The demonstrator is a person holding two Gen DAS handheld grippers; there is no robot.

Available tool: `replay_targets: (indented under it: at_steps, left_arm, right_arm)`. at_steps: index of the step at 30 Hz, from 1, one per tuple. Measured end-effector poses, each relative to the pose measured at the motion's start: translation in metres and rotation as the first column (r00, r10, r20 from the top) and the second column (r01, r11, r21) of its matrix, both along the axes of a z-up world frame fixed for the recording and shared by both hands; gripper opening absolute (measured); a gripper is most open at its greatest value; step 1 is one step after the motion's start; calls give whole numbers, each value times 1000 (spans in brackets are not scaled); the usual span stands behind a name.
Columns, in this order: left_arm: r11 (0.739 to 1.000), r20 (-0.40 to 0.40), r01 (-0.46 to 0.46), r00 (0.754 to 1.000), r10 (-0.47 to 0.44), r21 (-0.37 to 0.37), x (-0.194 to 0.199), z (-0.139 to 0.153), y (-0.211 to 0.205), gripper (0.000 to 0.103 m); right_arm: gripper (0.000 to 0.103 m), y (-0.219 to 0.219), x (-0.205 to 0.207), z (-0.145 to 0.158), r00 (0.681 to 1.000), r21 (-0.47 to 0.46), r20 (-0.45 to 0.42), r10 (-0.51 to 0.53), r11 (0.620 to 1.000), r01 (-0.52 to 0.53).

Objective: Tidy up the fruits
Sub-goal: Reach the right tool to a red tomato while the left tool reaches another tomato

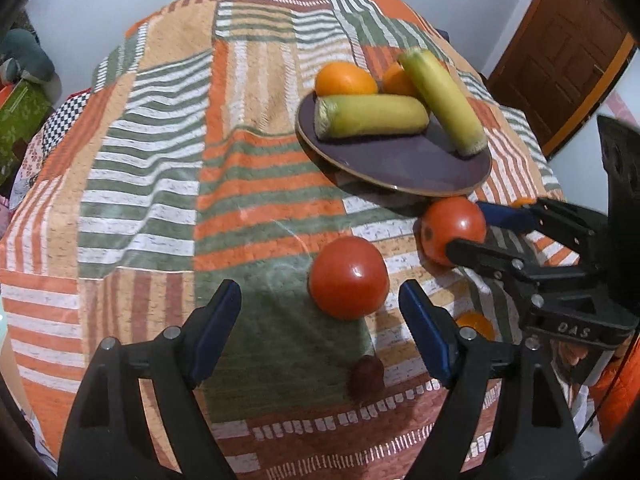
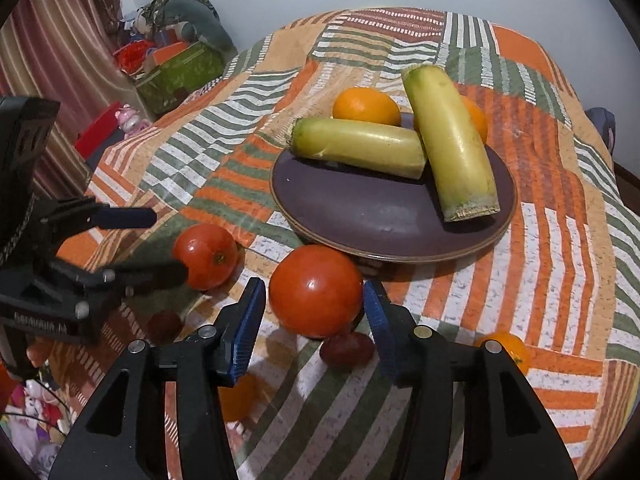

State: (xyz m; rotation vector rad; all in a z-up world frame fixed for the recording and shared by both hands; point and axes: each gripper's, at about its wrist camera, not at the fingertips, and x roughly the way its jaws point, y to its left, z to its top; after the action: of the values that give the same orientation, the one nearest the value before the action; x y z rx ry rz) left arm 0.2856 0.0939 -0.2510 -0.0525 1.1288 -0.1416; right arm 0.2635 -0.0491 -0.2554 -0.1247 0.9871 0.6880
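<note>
Left gripper [image 1: 320,312] tilted steeply down, jaws wide apart, nothing pressed between. Right gripper [image 2: 314,306] angled down at its 3 o'clock, jaws parted, pads touching nothing.

cloth [image 1: 160,160]: woven, matt, rough-printed
plate [image 2: 360,216]: glazed, dull sheen
tomatoes [image 2: 316,290]: smooth, glossy skin
oranges [image 2: 366,106]: finely pitted, soft shine
fingers [image 2: 240,336]: matt black plastic, ribbed blue pads, metal pins
door [image 1: 560,60]: wood
</note>
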Motion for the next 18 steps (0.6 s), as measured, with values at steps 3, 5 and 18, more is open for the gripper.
replay_targets:
  at_steps: [3,5,18]
  left_arm:
    - [1000,-13,14,1000,-14,9,3,-7,-4,81]
    - [1000,-13,19,1000,-19,9,4,-11,-6,81]
    - [997,-9,82,997,-81,10,6,-20,-21,46]
  right_arm:
    - [49,1,3,-4,1000,13,-15,2,1000,-1]
    - [50,2,3,-6,1000,11,-17,6,1000,-6]
    - [48,-5,1,-5,1000,44,-19,3,999,-2]
